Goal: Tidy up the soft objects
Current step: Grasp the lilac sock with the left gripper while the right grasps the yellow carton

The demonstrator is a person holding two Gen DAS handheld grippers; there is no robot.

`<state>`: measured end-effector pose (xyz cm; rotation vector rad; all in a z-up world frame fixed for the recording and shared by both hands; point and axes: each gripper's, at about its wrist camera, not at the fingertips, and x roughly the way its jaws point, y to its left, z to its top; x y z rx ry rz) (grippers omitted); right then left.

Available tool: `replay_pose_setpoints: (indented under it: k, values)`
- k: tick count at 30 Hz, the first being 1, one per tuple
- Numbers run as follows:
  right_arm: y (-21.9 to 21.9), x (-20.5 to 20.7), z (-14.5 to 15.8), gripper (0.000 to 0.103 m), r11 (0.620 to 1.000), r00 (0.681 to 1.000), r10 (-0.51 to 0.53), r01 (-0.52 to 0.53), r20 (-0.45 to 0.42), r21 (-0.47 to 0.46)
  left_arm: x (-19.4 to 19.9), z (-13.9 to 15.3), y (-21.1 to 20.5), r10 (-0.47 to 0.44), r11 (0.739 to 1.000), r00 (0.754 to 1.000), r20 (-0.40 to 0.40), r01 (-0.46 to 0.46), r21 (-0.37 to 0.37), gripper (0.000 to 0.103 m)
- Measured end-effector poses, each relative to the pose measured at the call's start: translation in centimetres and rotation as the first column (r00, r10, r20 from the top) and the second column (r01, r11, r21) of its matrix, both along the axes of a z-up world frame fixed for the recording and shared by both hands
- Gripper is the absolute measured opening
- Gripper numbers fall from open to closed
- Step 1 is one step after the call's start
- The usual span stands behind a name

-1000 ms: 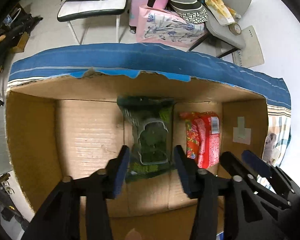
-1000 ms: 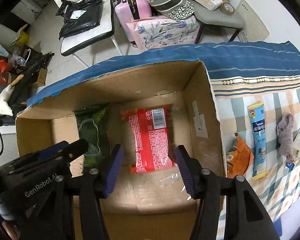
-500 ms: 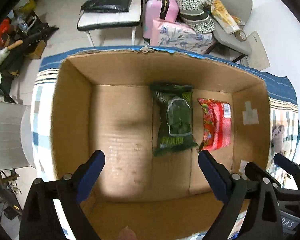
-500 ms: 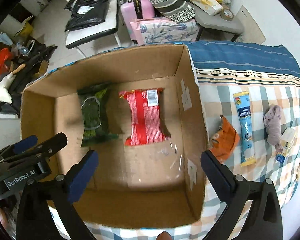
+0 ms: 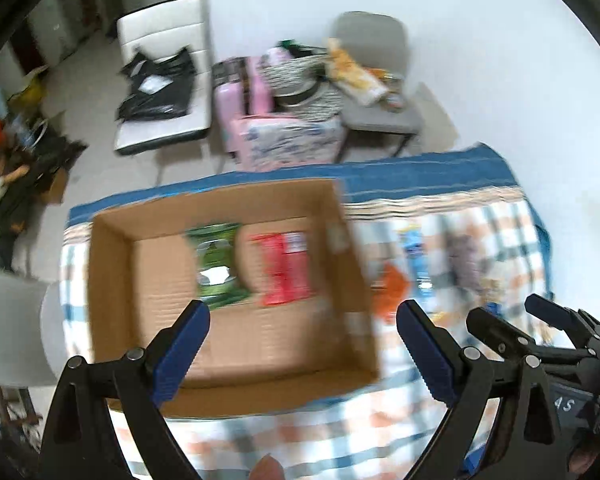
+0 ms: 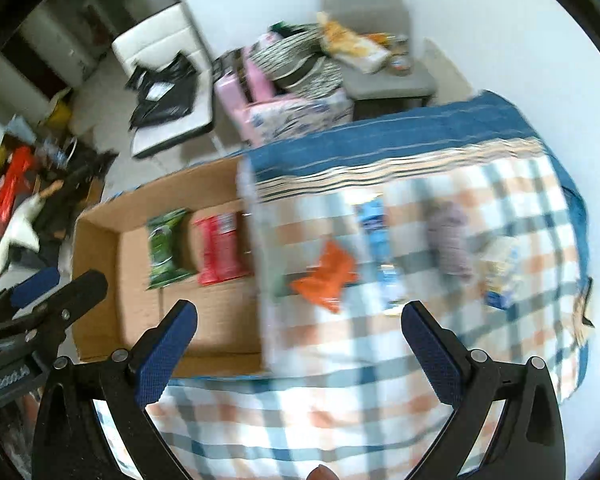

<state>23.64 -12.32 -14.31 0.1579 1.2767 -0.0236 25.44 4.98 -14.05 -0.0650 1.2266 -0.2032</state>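
Both frames motion-blurred, so small detail is soft.

Left gripper (image 5: 302, 316): jaws spread wide, nothing between them, high above the cardboard box (image 5: 112, 280). Right gripper (image 6: 298, 320): also spread wide and empty, above the box's right wall and the checked cloth (image 6: 380, 412). Both sets of jaws opened within the last second; neither is widening any further now.

Inside the box: green packet (image 5: 217, 266) and red packet (image 5: 286, 268) lie flat on the floor, side by side, just beside each other (touching or a sliver apart, can't tell). Both sit toward the far-right part of the floor; long axes run near-to-far, roughly parallel to the side walls. Red packet's white label end points at the far wall.

Room: the left half and near strip of the box floor are bare cardboard. The red packet is near the right wall. Box walls stand upright on all four sides, top open.

Outside the box, on the cloth to its right: orange packet (image 6: 328, 278) nearest the wall, tilted diagonally; blue tube packet (image 6: 380, 256) beyond it, long axis near-to-far; a greyish-purple soft lump (image 6: 450, 246) further right; a pale packet (image 6: 500, 272) near the cloth's right edge. All lie well apart from the table edge except the pale one.

Cloth's blue band (image 6: 380, 140) runs along the far edge.
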Motion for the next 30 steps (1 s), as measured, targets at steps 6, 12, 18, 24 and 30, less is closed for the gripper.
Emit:
replay_pose_setpoints:
  k: [6, 12, 18, 24, 30]
  values:
    - [-11.8, -1.4, 0.3, 0.103, 0.989, 0.990, -0.144, 0.144, -0.004, -0.016, 1.7, -1.5, -10.9, -0.103, 0.994, 0.993, -0.066, 0.101, -0.035, 0.096]
    - [-21.5, -0.8, -4.2, 0.103, 0.978, 0.975, -0.206, 0.205, -0.078, -0.021, 4.6, -5.6, -20.2, -0.146, 0.989, 0.975, -0.170, 0.142, -0.033, 0.096]
    - [-25.8, 1.1, -11.7, 0.103, 0.992, 0.973, -0.122, 0.116, -0.198, -0.042, 7.8, -12.0, -27.5, -0.177, 0.983, 0.938, -0.298, 0.183, -0.010, 0.096]
    - [-27.1, 2.3, -17.3, 0.103, 0.998, 0.959, -0.038, 0.024, -0.279, -0.052, 9.4, -17.4, -31.1, -0.205, 0.976, 0.892, -0.403, 0.217, -0.015, 0.096]
    - [-27.8, 3.4, -20.8, 0.103, 0.999, 0.942, 0.009, -0.023, -0.335, -0.039, 10.4, -21.7, -33.9, -0.223, 0.972, 0.843, -0.490, 0.232, -0.042, 0.096]
